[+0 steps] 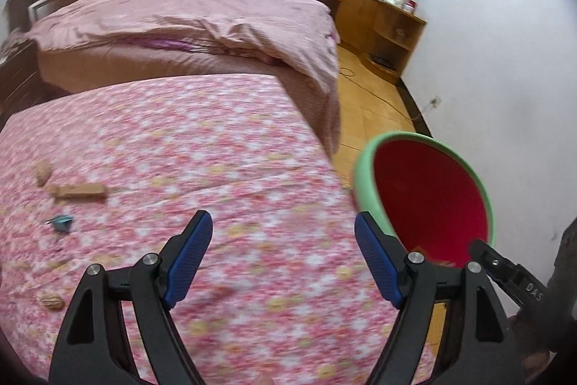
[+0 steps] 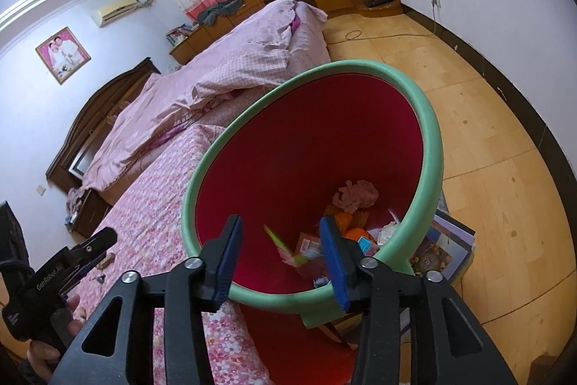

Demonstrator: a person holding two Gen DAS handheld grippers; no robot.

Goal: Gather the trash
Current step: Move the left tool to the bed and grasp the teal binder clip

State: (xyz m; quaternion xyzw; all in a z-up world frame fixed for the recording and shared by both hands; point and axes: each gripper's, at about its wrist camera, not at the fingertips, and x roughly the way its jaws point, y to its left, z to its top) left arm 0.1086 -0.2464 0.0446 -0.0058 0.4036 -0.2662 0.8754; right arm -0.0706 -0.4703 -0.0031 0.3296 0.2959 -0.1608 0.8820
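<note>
1. The left gripper (image 1: 283, 253) hung over the floral bedspread (image 1: 216, 147) with its blue pads wide apart and nothing between them.
2. The right gripper (image 2: 285, 262) stood part open above the near rim of the red bin (image 2: 425, 118); a blurred green-and-pink wrapper (image 2: 288, 249) lay loose between its fingers, inside the bin.
3. Only the left wrist view showed the trash left near the bedspread's left edge: peanut shells (image 1: 42, 173), a tan wrapper (image 1: 79, 193) and a blue scrap (image 1: 61, 222).
4. Only the right wrist view showed the bin's contents, including crumpled pink tissue (image 2: 355, 193).
</note>
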